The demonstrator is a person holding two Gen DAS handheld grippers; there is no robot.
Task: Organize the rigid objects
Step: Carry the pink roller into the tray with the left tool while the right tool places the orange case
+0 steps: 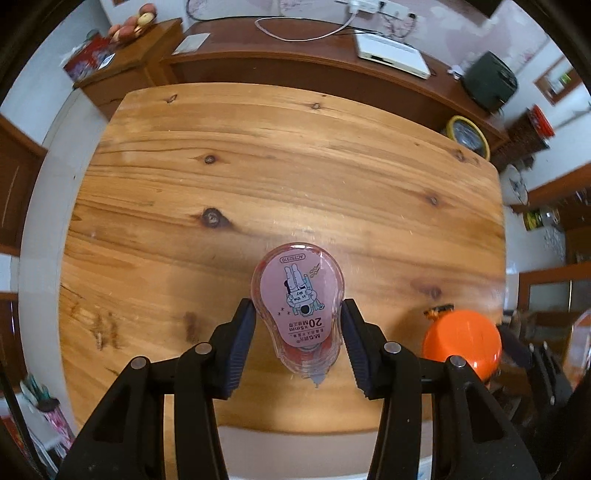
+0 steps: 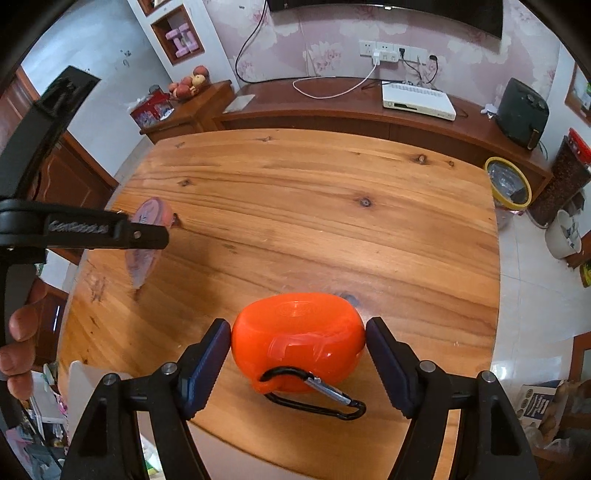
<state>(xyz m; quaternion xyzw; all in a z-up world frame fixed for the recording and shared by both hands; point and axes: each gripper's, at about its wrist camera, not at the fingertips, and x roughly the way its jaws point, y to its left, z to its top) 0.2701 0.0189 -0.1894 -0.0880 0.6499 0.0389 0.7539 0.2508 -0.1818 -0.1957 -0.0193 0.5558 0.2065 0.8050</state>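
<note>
So it's a living room: pink floral wallpaper, a long dark-brown wooden sideboard across the top of both views, and up front a knotty, pale pine wooden table with rounded corners that fills most of each frame.

Going left to right in the left wrist view: upper left there's a bowl of peaches on a small wooden cabinet. Lower centre, the left gripper has its two black jaws part-way apart, and they're pressed against the sides of a clear teardrop-shaped plastic correction tape dispenser with a pink cartoon label, so it's got hold of that one. Top right sits a flat white set-top box on the sideboard, and a yellow-rimmed waste bin stands past the table's right edge.

In the right wrist view, that same dispenser shows up at the left edge of the frame, clamped in the other tool, with the person's fingertips visible lower left. Bottom centre is the right gripper, spread fairly wide, both blue pads touching the sides of a glossy, rounded orange plastic case that rests near the table's front edge. A black carabiner clip with a silver gate hangs off the case's front loop and lies on the wood.
</note>
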